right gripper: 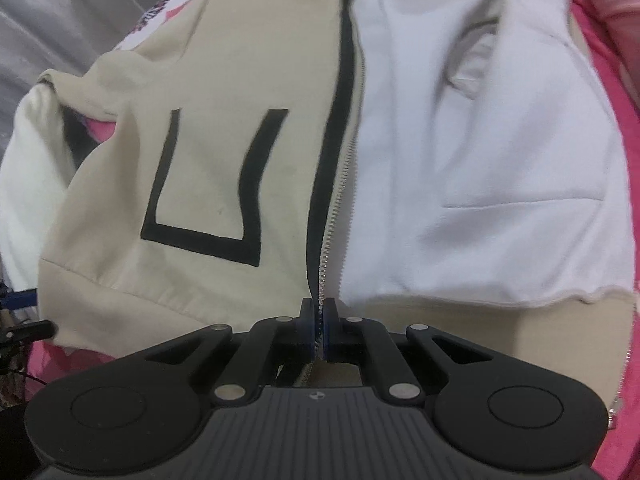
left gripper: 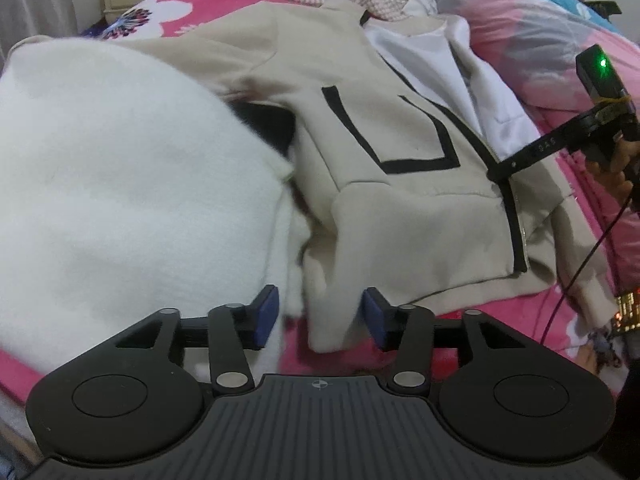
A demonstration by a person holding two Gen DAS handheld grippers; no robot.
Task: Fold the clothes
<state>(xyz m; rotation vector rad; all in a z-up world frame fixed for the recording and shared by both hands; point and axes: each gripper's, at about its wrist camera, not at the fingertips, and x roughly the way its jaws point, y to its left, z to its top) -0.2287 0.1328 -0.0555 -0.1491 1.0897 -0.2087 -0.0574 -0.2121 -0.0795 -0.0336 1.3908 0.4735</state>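
Right tongs (right gripper: 319,330) pinch jacket (right gripper: 224,168) zipper; arm digits perhaps "945".

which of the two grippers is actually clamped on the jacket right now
The right gripper: its pads are shut on the beige jacket's zipper edge. The left gripper is open, jaws apart around the hem corner.

A beige zip-up jacket (right gripper: 224,80) lies front-up on the pink bed cover (left gripper: 168,4), its hem toward the near edge. Black trim (right gripper: 332,128) runs along the zip edge — and a black angular outline (right gripper: 204,236) marks the closed front panel. The other panel is thrown open, showing white fleece lining (right gripper: 480,184). One sleeve (left gripper: 120,184) lies turned white side out beside the body, near the bed's edge.
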